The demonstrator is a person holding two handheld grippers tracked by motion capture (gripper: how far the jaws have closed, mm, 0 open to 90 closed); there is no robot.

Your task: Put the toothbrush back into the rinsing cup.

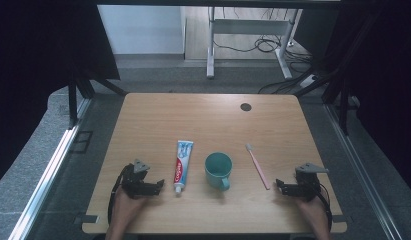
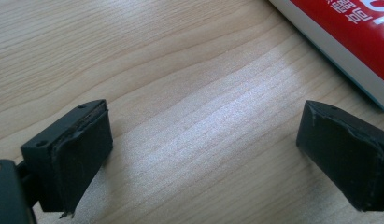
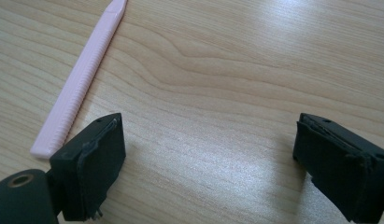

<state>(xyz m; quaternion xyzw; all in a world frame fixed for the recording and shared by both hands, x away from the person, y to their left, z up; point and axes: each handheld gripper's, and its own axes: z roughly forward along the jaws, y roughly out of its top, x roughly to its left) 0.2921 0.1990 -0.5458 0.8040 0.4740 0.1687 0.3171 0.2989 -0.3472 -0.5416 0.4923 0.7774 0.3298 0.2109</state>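
Observation:
A toothpaste tube (image 1: 182,165) lies lengthwise on the wooden table (image 1: 208,120), cap toward me. Right of it stands a teal mug (image 1: 218,170), and further right lies a pink toothbrush (image 1: 258,166). My left gripper (image 1: 159,185) rests on the table just left of the tube's cap end, open and empty. In the left gripper view its jaws stand wide over bare wood (image 2: 199,135), with the tube's red and white body (image 2: 348,42) at the upper right. My right gripper (image 1: 278,186) is open and empty near the toothbrush's handle end (image 3: 77,88).
A dark round grommet (image 1: 246,106) sits near the table's far right corner. Black curtains flank both sides. Beyond the table stand a white desk frame (image 1: 211,45) and loose cables on the floor.

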